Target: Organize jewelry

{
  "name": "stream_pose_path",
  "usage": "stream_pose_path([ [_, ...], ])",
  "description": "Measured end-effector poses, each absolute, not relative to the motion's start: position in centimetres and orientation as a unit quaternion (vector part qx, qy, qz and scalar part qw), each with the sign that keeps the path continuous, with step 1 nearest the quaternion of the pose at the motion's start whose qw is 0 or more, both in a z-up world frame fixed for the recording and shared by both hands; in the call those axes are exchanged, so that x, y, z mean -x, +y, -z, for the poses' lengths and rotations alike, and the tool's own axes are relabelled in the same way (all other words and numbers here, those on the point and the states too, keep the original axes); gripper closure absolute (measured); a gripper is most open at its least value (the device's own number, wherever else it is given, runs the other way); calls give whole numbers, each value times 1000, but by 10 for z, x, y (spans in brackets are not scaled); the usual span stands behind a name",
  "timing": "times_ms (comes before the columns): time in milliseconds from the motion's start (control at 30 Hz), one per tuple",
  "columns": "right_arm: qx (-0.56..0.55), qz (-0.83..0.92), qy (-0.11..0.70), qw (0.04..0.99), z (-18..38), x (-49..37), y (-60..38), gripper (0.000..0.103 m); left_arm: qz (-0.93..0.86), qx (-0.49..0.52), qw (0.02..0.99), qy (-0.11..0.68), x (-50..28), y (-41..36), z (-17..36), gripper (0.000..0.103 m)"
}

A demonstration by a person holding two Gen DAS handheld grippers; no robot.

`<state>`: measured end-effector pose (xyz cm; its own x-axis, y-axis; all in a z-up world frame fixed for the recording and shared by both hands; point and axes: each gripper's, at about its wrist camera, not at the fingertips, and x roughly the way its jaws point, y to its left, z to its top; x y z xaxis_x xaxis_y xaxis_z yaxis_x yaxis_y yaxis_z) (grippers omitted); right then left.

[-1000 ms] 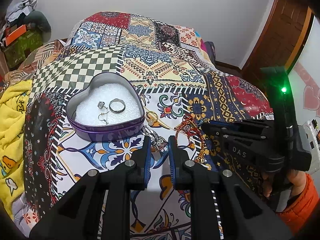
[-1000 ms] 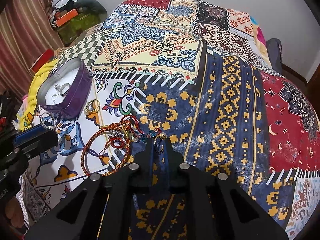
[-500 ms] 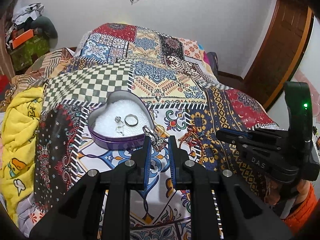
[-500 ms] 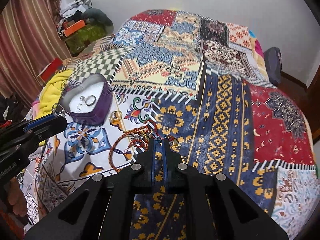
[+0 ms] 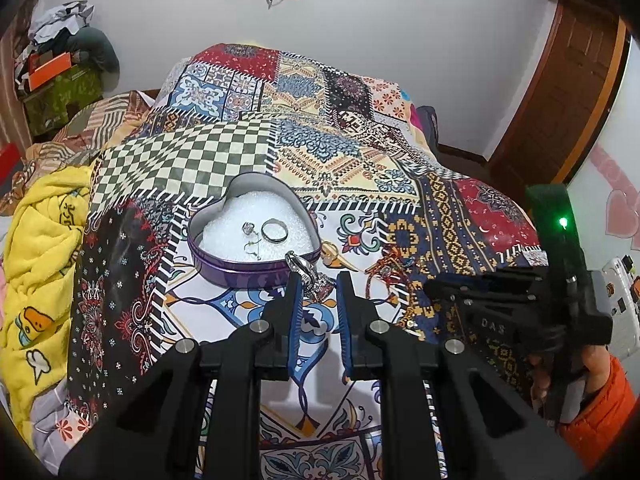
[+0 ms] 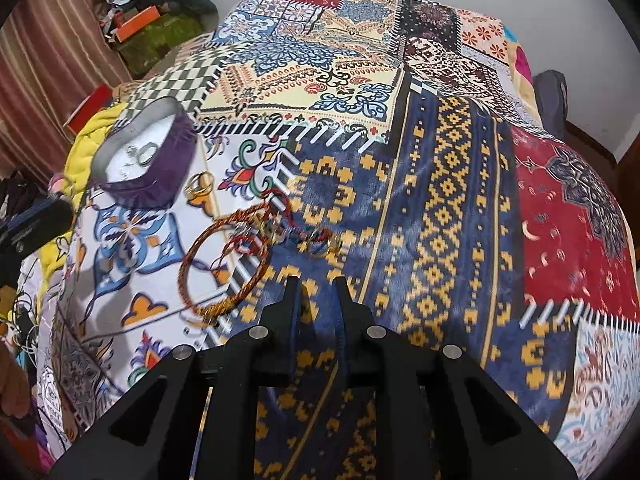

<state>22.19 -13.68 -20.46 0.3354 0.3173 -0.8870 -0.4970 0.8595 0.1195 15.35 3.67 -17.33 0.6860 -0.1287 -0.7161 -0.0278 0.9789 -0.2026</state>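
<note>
Silver trinket (image 5: pixel 310 276) blurs between left hand-held gripper (image 5: pixel 319 285) fingers.

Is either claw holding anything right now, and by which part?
The left claw has a silver ring charm at its fingertips, caught by the dangling end, the ring sticking up; the grip is unclear. The right claw holds nothing.

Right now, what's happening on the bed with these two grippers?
Jewelry is being sorted into the purple heart-shaped tin on the patchwork bedspread. The left gripper holds a silver ring with a dangling charm against one of its fingers, just short of the tin's near wall. A few silver rings already lie inside. The right gripper is open and empty above the bedspread, near the red-gold thread bracelets. A gold ring lies beside the tin.
</note>
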Motion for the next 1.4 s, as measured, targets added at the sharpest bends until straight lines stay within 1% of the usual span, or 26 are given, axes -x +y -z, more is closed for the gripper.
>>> stream_pose_path([
  [67, 92, -251, 519, 812, 205, -228, -132, 77, 26, 101, 912, 398, -155, 39, 177, 87],
  [100, 95, -250, 517, 813, 206, -231, -131, 67, 25, 102, 911, 399, -156, 41, 178, 87],
  [133, 98, -249, 515, 815, 206, -233, -130, 62, 25, 103, 910, 400, -157, 42, 180, 87],
  [267, 92, -254, 507, 819, 211, -239, -130, 62, 21, 108, 907, 406, -160, 47, 188, 88],
  [300, 89, -253, 506, 820, 211, -239, -131, 63, 20, 110, 906, 408, -162, 49, 190, 87],
  [333, 91, -249, 501, 824, 211, -240, -131, 73, 19, 112, 905, 409, -163, 50, 192, 87],
  [367, 93, -246, 498, 826, 212, -239, -131, 78, 19, 115, 904, 411, -164, 51, 193, 87],
  [400, 91, -246, 497, 827, 213, -240, -132, 86, 19, 118, 903, 412, -164, 51, 195, 87],
  [700, 86, -250, 490, 830, 206, -231, -134, 87, 21, 118, 903, 413, -163, 49, 195, 87],
  [767, 79, -252, 489, 831, 201, -226, -136, 93, 21, 116, 904, 411, -162, 49, 192, 87],
  [833, 75, -252, 487, 833, 197, -223, -138, 96, 20, 114, 905, 409, -160, 50, 189, 87],
  [1267, 55, -252, 445, 857, 159, -205, -152, 98, 12, 111, 914, 391, -151, 53, 171, 87],
  [1400, 48, -254, 455, 852, 160, -207, -163, 98, 12, 113, 914, 391, -149, 53, 172, 87],
])
